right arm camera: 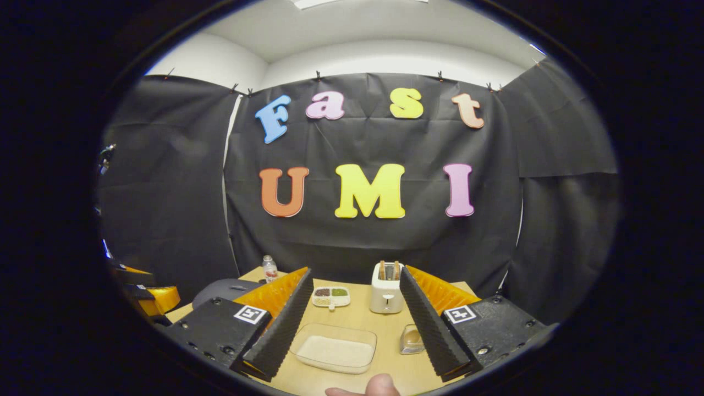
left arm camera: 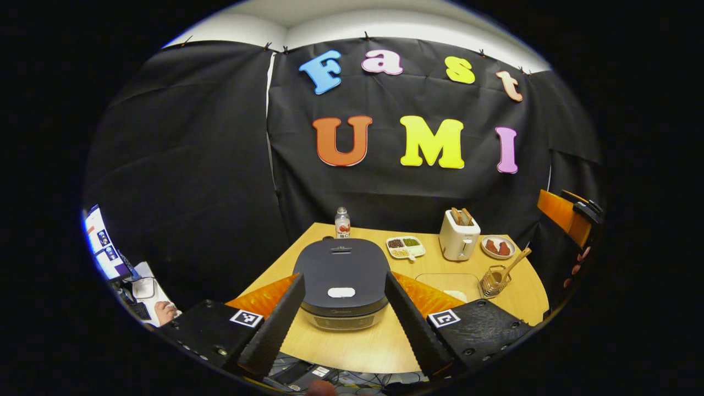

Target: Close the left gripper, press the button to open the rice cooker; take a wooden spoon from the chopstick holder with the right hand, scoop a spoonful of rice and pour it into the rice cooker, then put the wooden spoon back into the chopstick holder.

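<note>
The dark grey rice cooker (left arm camera: 341, 267) stands shut on the wooden table (left arm camera: 517, 302), its white button (left arm camera: 341, 292) facing me. My left gripper (left arm camera: 344, 276) hovers above it, open, one finger on each side of the lid. A wire chopstick holder (left arm camera: 493, 281) to the right has the wooden spoon (left arm camera: 518, 260) leaning in it. A clear container of rice (right arm camera: 335, 349) lies between the fingers of my open, empty right gripper (right arm camera: 355, 273). The chopstick holder (right arm camera: 410, 338) is partly hidden behind its right finger. The rice cooker (right arm camera: 223, 289) sits at the left.
At the back stand a white toaster (left arm camera: 459, 235), a plate of red pieces (left arm camera: 498, 246), a divided dish (left arm camera: 406, 246) and a small bottle (left arm camera: 342, 223). The right gripper (left arm camera: 572, 217) and the hand holding it appear at the right edge. A monitor (left arm camera: 102, 245) sits far left.
</note>
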### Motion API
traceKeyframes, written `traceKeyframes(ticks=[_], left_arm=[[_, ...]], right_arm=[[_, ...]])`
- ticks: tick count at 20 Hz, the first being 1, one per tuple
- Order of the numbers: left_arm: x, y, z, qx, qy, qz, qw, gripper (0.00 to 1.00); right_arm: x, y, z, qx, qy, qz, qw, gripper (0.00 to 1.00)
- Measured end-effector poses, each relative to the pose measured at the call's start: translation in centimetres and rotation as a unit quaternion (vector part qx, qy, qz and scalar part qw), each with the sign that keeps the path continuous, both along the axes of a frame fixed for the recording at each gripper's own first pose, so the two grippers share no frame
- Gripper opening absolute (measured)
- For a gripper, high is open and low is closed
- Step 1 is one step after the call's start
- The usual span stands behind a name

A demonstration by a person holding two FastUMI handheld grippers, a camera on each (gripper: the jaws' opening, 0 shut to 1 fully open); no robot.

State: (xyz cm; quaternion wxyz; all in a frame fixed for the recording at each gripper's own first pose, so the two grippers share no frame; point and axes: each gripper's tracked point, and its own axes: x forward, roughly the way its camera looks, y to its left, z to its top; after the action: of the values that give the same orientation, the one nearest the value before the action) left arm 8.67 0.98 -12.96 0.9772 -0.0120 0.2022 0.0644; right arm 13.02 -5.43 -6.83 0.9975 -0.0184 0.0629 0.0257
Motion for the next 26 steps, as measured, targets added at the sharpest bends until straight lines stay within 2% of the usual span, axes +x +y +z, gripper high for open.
traceKeyframes(ticks=[2, 3, 4, 5, 6, 7, 9, 10, 12, 13, 15, 16, 20, 26], left_arm=[[1.1, 0.2, -1.3, -0.01, 0.027, 0.004, 1.0, 0.92], [1.8, 0.3, -1.9, -0.01, 0.041, 0.005, 0.999, 0.67], [2.3, 0.6, -2.4, -0.009, 0.056, 0.011, 0.998, 0.48], [2.9, 1.3, -2.9, -0.008, 0.067, 0.021, 0.998, 0.36], [3.5, 1.7, -3.3, -0.016, 0.078, 0.027, 0.996, 0.31], [3.8, 1.3, -3.6, -0.03, 0.09, 0.023, 0.995, 0.19], [4.6, 1.1, -4.9, -0.054, 0.115, 0.016, 0.992, 0.04], [5.0, 1.2, -5.8, -0.063, 0.125, 0.014, 0.99, 0.04], [5.7, 0.9, -6.7, -0.081, 0.148, -0.006, 0.986, 0.07], [6.0, 1.0, -7.4, -0.087, 0.163, -0.011, 0.983, 0.0], [6.7, 1.5, -8.6, -0.09, 0.187, -0.016, 0.978, 0.0], [7.2, 1.6, -9.1, -0.094, 0.195, -0.019, 0.976, 0.0], [8.2, 1.9, -10.7, -0.129, 0.212, -0.013, 0.969, 0.0], [8.4, 2.6, -13.0, -0.132, 0.227, 0.002, 0.965, 0.0]], right_arm=[[1.0, -0.9, -0.5, -0.001, 0.003, -0.003, 1.0, 1.0], [1.5, -1.4, -0.7, 0.0, 0.006, -0.005, 1.0, 1.0], [2.0, -2.0, -0.9, 0.001, 0.007, -0.008, 1.0, 1.0], [2.4, -2.5, -0.9, 0.001, 0.007, -0.012, 1.0, 1.0], [2.7, -3.1, -0.9, 0.001, 0.005, -0.016, 1.0, 0.98], [3.1, -3.6, -1.0, 0.002, 0.003, -0.022, 1.0, 1.0], [3.5, -4.6, -1.5, 0.007, 0.005, -0.033, 0.999, 0.98], [3.8, -5.0, -1.8, 0.008, 0.008, -0.037, 0.999, 1.0], [4.2, -6.0, -2.2, 0.001, 0.009, -0.046, 0.999, 0.98], [4.5, -6.7, -2.3, -0.004, 0.005, -0.052, 0.999, 1.0], [5.1, -7.8, -2.9, -0.008, 0.003, -0.064, 0.998, 0.98], [5.4, -8.1, -3.3, -0.006, 0.008, -0.067, 0.998, 1.0], [5.9, -9.2, -4.6, -0.002, 0.021, -0.078, 0.997, 0.99], [6.0, -9.3, -5.1, -0.006, 0.025, -0.076, 0.997, 1.0]])
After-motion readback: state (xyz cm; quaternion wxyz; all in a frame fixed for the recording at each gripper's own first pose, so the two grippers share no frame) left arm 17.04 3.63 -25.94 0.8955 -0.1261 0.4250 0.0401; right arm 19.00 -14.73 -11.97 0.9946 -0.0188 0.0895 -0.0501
